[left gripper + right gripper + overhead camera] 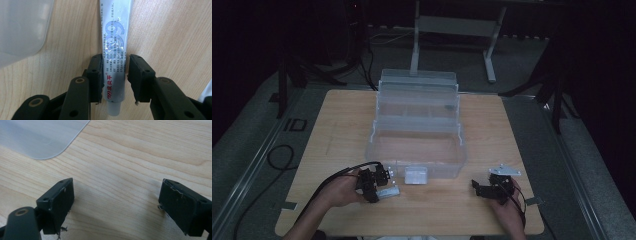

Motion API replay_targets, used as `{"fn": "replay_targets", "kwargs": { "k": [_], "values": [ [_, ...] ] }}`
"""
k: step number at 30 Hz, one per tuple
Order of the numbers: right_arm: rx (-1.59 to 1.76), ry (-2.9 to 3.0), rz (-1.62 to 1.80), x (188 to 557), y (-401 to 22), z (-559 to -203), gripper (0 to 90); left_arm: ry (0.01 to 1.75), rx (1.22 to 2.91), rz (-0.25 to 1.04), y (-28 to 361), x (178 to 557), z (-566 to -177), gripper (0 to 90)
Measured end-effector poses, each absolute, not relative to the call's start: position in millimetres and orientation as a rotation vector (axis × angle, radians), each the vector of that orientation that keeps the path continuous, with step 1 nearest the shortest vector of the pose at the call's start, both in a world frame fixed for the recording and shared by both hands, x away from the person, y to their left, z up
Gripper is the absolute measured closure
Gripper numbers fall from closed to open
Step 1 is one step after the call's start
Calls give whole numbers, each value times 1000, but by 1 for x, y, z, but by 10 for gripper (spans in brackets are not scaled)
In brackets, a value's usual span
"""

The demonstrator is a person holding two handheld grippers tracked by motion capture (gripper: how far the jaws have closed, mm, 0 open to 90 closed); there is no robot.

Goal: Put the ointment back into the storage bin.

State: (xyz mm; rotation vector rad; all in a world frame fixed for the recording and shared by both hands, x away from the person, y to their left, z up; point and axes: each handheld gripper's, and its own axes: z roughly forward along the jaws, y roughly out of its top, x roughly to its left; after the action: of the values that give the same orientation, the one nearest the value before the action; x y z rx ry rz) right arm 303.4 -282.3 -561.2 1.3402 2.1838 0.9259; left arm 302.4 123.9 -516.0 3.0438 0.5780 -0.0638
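Observation:
A white ointment tube (115, 32) with blue and red print lies on the wooden table (175, 30), its cap end toward the camera. My left gripper (115, 58) straddles it. One pad (96, 72) rests against the tube's side; a thin gap shows at the other pad (136, 75). From above, the left gripper (381, 185) sits at the table's front left with the tube (389, 192) by its jaws. My right gripper (116, 187) is open over bare wood, and sits at the front right in the high view (482, 190).
An open clear plastic toolbox (417, 125) with stepped tiers stands in the middle of the table; its latch (417, 176) juts toward me. A rounded corner of it shows in the left gripper view (20, 25) and the right gripper view (42, 135). Cables trail off the left edge.

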Motion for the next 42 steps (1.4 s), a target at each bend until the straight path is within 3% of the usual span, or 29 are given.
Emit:
{"fn": "replay_targets", "kwargs": {
  "k": [22, 42],
  "values": [
    [1340, 2184, 925, 303, -282, -561, 128, 549, 3046, -56, 123, 303, -516, 707],
    [1341, 2184, 926, 303, -282, -561, 128, 451, 3013, -42, 135, 293, -488, 709]
  ]
}}
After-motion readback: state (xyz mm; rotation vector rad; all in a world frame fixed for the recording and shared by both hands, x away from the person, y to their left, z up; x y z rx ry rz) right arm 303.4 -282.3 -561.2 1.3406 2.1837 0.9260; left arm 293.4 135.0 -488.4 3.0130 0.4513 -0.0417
